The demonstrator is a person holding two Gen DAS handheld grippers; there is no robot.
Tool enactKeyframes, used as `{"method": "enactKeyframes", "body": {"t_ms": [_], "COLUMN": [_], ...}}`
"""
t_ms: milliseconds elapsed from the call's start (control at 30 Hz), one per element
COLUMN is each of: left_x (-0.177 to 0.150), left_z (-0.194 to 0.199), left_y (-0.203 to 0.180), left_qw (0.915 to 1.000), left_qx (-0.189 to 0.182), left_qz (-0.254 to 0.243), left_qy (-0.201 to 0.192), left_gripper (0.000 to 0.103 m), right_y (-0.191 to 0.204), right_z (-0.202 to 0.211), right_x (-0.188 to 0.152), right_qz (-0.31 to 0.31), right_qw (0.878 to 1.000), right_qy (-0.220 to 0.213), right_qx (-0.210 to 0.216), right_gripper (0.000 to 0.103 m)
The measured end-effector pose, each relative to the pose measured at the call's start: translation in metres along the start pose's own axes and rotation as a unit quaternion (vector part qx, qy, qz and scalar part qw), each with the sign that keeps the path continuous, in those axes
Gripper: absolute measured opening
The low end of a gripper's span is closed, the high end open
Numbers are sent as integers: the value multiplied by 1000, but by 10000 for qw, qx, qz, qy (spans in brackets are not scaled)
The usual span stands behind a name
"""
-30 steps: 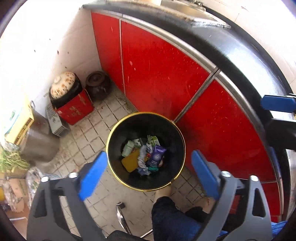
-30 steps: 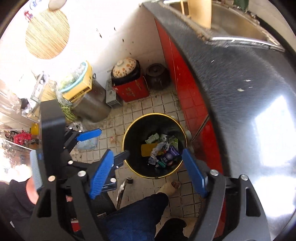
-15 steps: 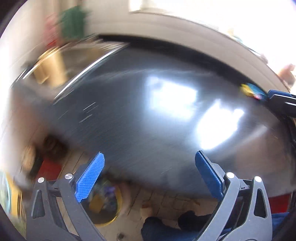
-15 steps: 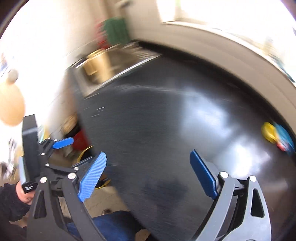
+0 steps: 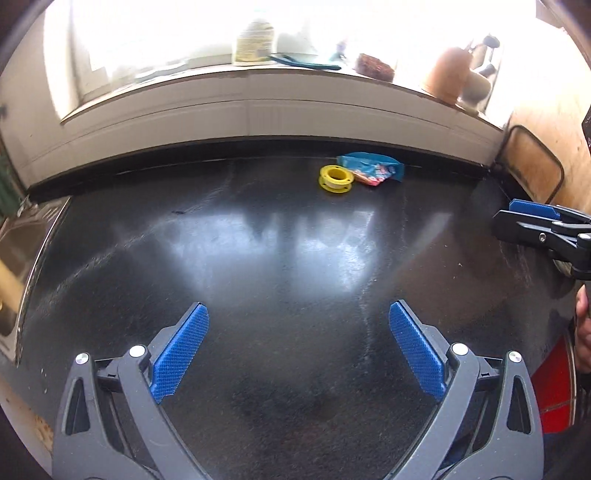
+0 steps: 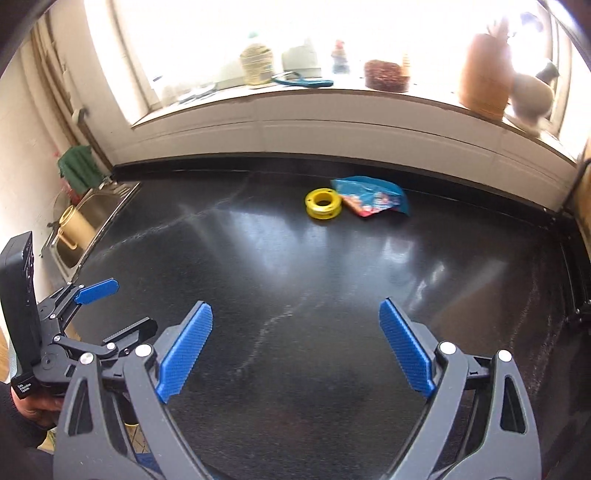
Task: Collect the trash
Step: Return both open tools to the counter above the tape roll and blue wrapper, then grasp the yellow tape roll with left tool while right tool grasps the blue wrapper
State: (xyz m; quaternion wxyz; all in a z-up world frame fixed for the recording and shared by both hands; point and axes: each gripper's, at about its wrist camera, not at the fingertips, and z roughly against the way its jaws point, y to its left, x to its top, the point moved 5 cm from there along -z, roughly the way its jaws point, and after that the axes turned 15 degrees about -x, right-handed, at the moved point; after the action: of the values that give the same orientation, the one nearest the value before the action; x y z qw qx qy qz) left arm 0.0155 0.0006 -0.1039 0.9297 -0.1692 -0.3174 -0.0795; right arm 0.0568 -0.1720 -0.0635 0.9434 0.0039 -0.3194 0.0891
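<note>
Where the black countertop [image 6: 295,266] meets the bright windowsill [image 6: 332,92], both claws, left [image 5: 297,350] and right [image 6: 295,349], hang released, empty.

Light: window [image 5: 258,33] is blowing out white — backlighting sill items | Glare: pale patches are gleaming across black countertop [image 5: 295,258] | Focus: holding sharp | Edges: fisheye is bowing lines, corners darkening

No text can be read: the print on the blue wrapper [image 6: 373,197], the windowsill jar's label [image 6: 256,64] and a small white tag on the left gripper [image 6: 25,387] are all too blurred.
</note>
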Motion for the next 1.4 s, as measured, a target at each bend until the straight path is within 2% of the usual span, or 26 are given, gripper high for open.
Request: {"method": "enactKeyframes", "body": {"t_ms": [133, 367, 600, 833, 1000, 1133, 1267, 1300, 1333, 1367, 1400], "left_x": [9, 37, 77, 116, 135, 148, 151, 151, 151, 151, 151], "left_z": [-19, -60, -129, -211, -247, -263, -265, -265, -264, -262, -261], "left_y": [-11, -7, 11, 21, 26, 30, 35, 35, 34, 34, 34], "left_qw": [9998, 9992, 9981, 9960, 9950, 9948, 9956, 9956, 9956, 9955, 9955], "left_qx": [-20, -56, -12, -106, -240, -371, -131, -87, -88, -82, -53], "left_qz": [-126, -152, -249, -438, -489, -520, -649, -680, -740, -775, -769], "left_qy": [173, 366, 563, 774, 838, 794, 663, 636, 575, 546, 551], "left_gripper": [95, 95, 95, 95, 95, 94, 82, 75, 69, 57, 55], "right_y": [-16, -35, -54, -69, -69, -64, -59, -58, -57, -54, -54], "right_z": [-11, -44, -117, -202, -252, -275, -280, -279, -278, -277, -277], "right_x": [3, 24, 61, 97, 111, 117, 123, 123, 122, 120, 120], "right_qz": [-98, -40, 321, 479, 738, 898, 1100, 1124, 1159, 1229, 1250], "right_qw": [9999, 9999, 9984, 9949, 9920, 9898, 9898, 9897, 9895, 9888, 9884], "right_qy": [24, 124, 461, 838, 972, 1005, 811, 771, 751, 739, 740], "right_qx": [12, 68, 67, 305, 334, 455, 402, 432, 437, 423, 443], "right_gripper": [89, 89, 89, 89, 89, 87, 67, 49, 36, 23, 21]}}
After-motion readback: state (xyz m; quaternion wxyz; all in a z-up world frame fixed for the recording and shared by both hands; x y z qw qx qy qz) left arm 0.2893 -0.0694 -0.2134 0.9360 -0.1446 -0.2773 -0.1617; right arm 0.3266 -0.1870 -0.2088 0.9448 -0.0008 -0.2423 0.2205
